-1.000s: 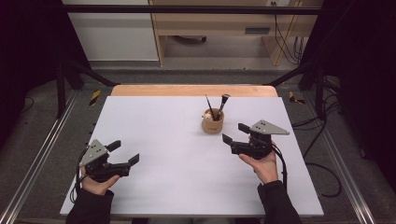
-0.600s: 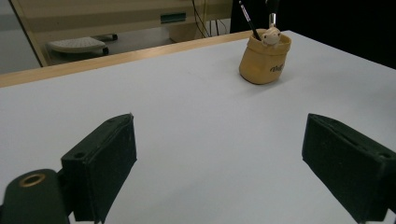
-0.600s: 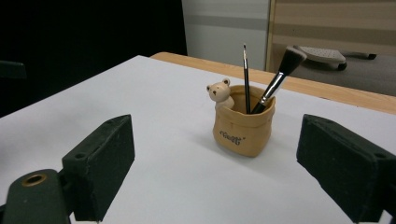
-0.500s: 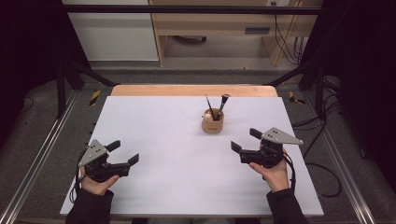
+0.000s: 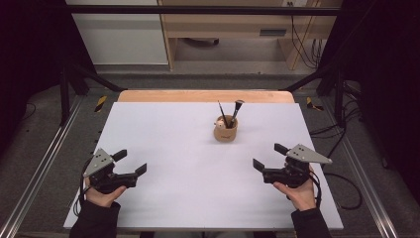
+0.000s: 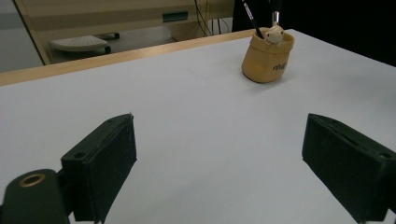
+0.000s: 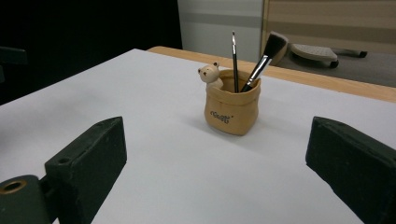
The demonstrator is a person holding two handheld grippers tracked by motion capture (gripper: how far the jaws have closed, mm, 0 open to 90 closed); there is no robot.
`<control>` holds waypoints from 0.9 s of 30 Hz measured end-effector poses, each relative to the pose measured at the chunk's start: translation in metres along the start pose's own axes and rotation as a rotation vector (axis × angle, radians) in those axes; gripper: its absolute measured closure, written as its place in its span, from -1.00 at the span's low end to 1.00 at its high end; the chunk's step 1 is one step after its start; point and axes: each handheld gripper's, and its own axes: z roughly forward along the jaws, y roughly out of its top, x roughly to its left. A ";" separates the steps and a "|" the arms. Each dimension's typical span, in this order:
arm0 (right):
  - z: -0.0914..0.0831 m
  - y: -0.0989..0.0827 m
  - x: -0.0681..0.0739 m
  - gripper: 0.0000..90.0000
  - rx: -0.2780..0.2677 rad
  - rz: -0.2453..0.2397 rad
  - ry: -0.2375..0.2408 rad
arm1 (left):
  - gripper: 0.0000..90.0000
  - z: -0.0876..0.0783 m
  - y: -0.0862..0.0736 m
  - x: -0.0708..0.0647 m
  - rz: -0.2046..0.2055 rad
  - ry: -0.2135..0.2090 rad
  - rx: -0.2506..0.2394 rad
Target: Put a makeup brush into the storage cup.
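A small tan pot [image 5: 225,133] with a bear figure [image 7: 208,74] on its rim stands upright right of the middle of the white table [image 5: 173,129]. It holds a thin brush [image 7: 234,60] and a thick make-up brush [image 7: 266,53]. My left gripper [image 5: 131,161] rests at the near left, open and empty, and the pot [image 6: 267,58] stands far ahead of its jaws. My right gripper [image 5: 268,156] is at the near right, apart from the pot [image 7: 232,109]. Its jaws have just been opening and stand wide with nothing between them.
A wooden strip [image 5: 205,96] runs along the table's far edge. Metal rails [image 5: 44,163] flank both sides, and cables [image 5: 341,178] lie on the floor at the right. A wooden bench [image 5: 223,29] stands beyond the table.
The right hand has drawn back from the pot, toward the right and the near edge, and its jaws stand wider apart. The left hand has kept still.
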 end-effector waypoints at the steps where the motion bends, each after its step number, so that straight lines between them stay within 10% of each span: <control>1: -0.002 -0.001 -0.001 -0.88 -0.002 0.004 -0.003 | -0.80 0.000 0.000 0.000 0.000 0.001 0.000; 27: -0.022 -0.018 -0.025 -0.91 -0.003 0.045 -0.071 | -0.79 0.000 -0.005 0.003 -0.006 0.012 0.008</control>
